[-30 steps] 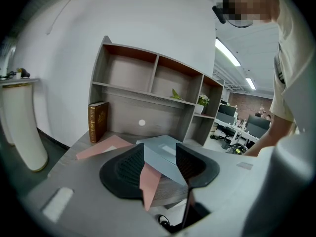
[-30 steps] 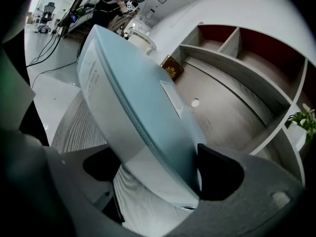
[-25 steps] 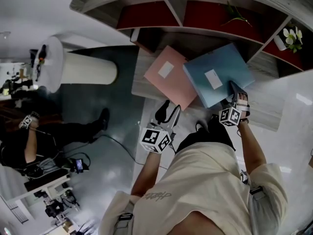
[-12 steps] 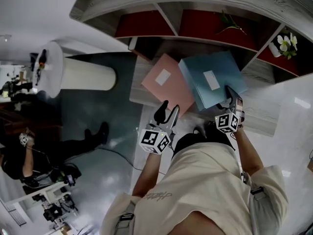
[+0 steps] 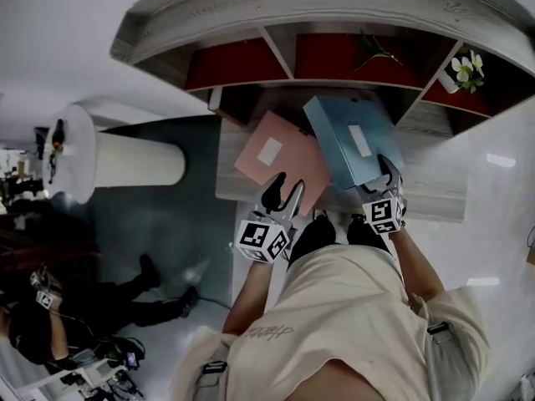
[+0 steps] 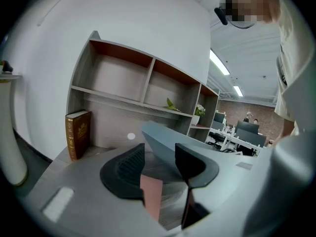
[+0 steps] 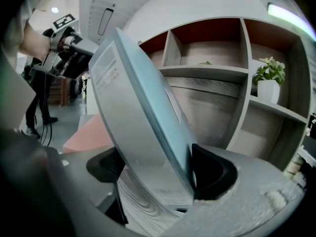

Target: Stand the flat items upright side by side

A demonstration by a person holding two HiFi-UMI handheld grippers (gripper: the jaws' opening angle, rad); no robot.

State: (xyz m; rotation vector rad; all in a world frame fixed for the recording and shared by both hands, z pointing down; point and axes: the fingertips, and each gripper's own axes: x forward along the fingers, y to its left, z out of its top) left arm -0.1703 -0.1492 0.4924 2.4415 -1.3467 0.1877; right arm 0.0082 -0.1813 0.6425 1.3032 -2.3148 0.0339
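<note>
Just changed: a second ago the blue folder (image 5: 351, 144) lay flat on the desk (image 5: 435, 197), lapping the right corner of the pink folder (image 5: 276, 161). Now it is tipped up on one long edge and leans, so the head view shows its thickness as well as its face.
Meaning for the task: my reading is that the first of the two flat items is partway to upright but not yet standing on its own. The pink one has not been started.
Right claw: the right gripper (image 5: 387, 174) is clamped on the blue folder's near end. Its jaws have just been closing, and the folder's thick edge fills the gap between them.
Left claw: the left gripper (image 5: 284, 189) is about half wide at the pink folder's near corner. A sliver of pink shows between the jaws, but neither pad seems to press on it.
Blue folder, look: pale blue and thick like a box file, with a white label on its face and a pale grey spine.
Blue folder, place: right of centre on the desk, with its far end toward the shelf unit (image 5: 280, 48).
Pink folder: flat at an angle with its white label up, just left of the blue one — whether they touch I cannot tell.
Neighbour: a brown book (image 6: 78, 135) already stands upright at the far left.
</note>
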